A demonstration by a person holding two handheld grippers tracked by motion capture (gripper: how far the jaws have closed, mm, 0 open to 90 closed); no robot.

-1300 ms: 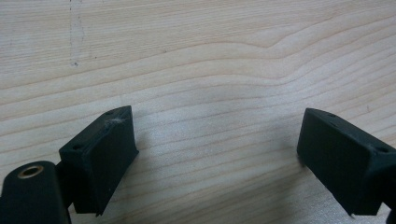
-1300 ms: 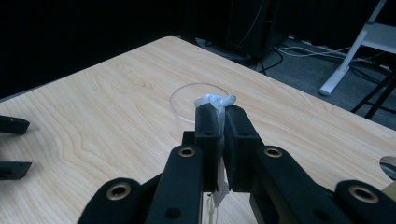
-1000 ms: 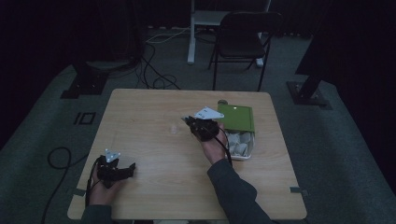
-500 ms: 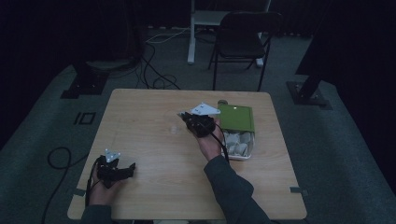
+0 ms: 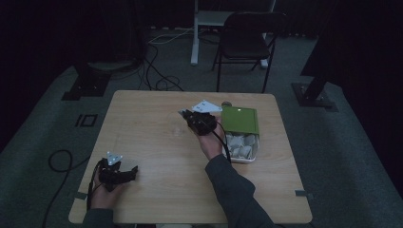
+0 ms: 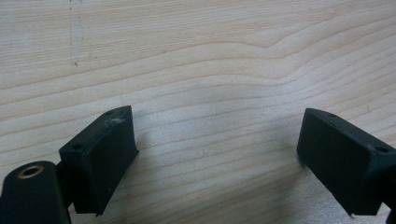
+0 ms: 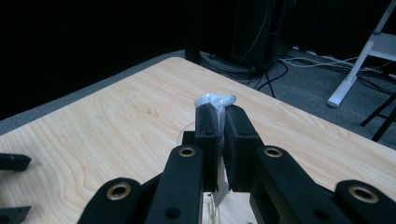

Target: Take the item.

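Left gripper (image 5: 124, 174) rests at the near left corner of the table (image 5: 147, 142), jaws spread wide; bare wood grain lies between its fingers (image 6: 100, 156). Right gripper (image 7: 218, 108) is held above mid-table, jaws clamped on a small white packet (image 7: 214, 100), whose crumpled top protrudes just past the fingertips. Beside and behind that hand sits an open box (image 5: 242, 142) of similar white packets, its green lid (image 5: 240, 119) raised at the far side.
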